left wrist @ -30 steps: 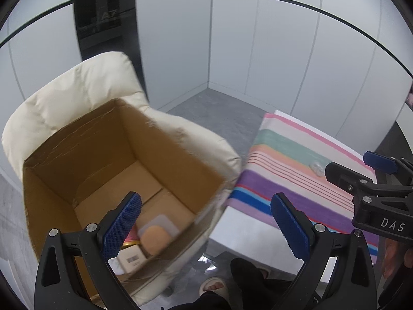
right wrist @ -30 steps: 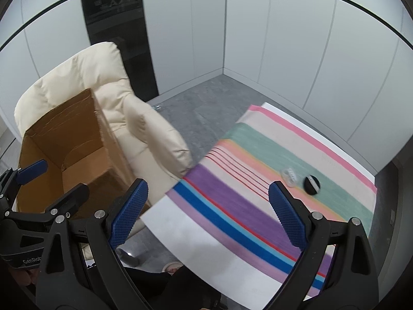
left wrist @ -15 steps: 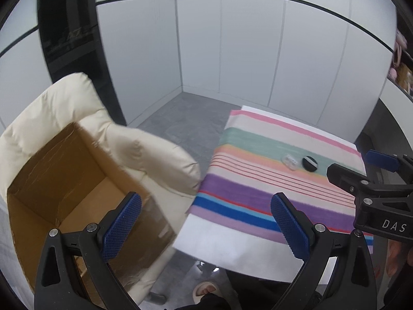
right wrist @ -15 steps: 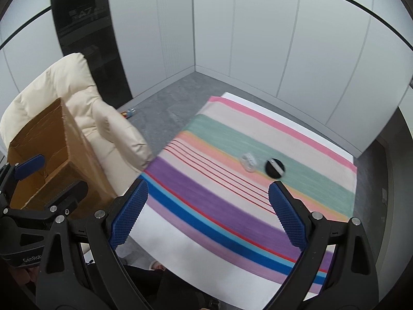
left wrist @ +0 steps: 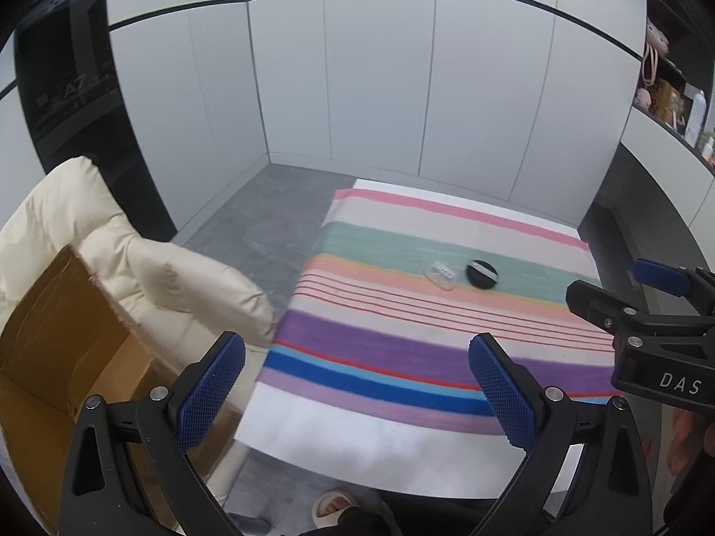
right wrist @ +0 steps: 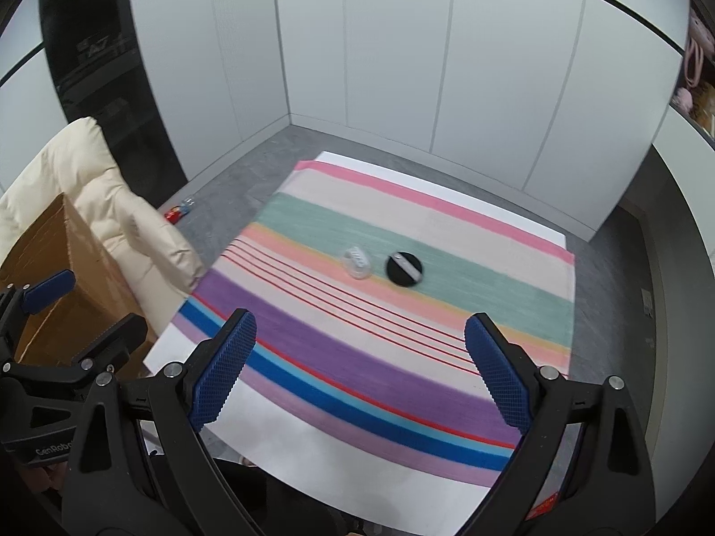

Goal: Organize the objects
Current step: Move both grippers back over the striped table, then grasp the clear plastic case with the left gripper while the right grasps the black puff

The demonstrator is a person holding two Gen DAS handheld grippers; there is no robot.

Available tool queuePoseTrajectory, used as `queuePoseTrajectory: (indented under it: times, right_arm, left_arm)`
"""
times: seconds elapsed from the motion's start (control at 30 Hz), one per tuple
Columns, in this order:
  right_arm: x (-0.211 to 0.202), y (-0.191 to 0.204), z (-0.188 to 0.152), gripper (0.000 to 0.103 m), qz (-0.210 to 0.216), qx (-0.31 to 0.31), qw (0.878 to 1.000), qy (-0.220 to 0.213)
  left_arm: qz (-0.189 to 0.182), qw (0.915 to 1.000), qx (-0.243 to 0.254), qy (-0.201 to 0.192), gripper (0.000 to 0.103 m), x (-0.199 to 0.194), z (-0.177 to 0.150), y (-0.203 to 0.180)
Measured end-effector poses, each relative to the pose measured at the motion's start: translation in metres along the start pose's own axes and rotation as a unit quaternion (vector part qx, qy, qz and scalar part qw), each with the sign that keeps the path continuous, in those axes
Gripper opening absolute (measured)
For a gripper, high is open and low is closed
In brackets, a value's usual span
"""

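White wall panels and a grey floor frame a surface (right wrist: pixel 313 451) draped in a striped cloth (right wrist: pixel 402 312). On the cloth's green and peach bands, toward the far side, lie a small clear container (right wrist: pixel 357 262) and a black round case (right wrist: pixel 404 269), just beside each other and apparently not touching. Off the surface's left edge stands a cream padded chair (left wrist: pixel 134 263) carrying an open cardboard box (left wrist: pixel 49 326).

Both grippers hover above the near edge of the surface, well short of the two items. The left gripper (left wrist: pixel 355 395) has its blue pads wide apart with nothing between them; the right gripper (right wrist: pixel 359 368) is likewise spread and empty.

Judging by this layout, the step in hand is the approach to pick up the next item, with the box as the likely destination. The next move calls for one gripper to reach forward and down over the clear container or the black case, straddle it with the pads, and close without nudging its neighbour.
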State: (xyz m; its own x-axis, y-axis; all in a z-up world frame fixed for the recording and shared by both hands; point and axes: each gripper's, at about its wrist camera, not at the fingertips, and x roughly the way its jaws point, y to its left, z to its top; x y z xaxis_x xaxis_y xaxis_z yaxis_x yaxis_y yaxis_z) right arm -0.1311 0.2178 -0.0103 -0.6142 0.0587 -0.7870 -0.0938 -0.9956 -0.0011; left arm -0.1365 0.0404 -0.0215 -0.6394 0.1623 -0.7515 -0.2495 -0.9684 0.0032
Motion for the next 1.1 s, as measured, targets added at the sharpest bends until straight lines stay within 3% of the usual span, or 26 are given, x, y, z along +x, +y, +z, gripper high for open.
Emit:
queuePoseTrajectory:
  times: [0.3, 0.4, 0.67, 0.8, 0.97, 1.1]
  right_arm:
    - [0.022, -0.041, -0.01, 0.096, -0.021, 0.025, 0.999, 0.022]
    - [0.039, -0.047, -0.016, 0.096, -0.02, 0.021, 0.998, 0.047]
    - [0.091, -0.071, -0.018, 0.096, -0.043, 0.007, 0.997, 0.066]
    - [0.123, -0.084, -0.014, 0.096, -0.041, 0.016, 0.996, 0.074]
    - [0.169, -0.09, -0.013, 0.089, -0.037, 0.016, 0.995, 0.09]
    - [0.199, -0.085, -0.01, 0.089, -0.024, 0.016, 0.997, 0.077]
  left_arm:
    - [-0.017, 0.9997, 0.015, 0.003, 0.101, 0.032, 0.013, -0.029]
    - [-0.018, 0.9996, 0.016, 0.013, 0.101, 0.05, 0.012, -0.039]
    - [-0.061, 0.997, 0.008, 0.047, 0.1, 0.12, 0.019, -0.061]
    - [-0.065, 0.9958, 0.032, 0.056, 0.099, 0.162, 0.021, -0.077]
    - [-0.07, 0.9933, 0.059, 0.071, 0.092, 0.214, 0.015, -0.09]
    - [-0.075, 0.9915, 0.07, 0.079, 0.082, 0.252, 0.014, -0.087]
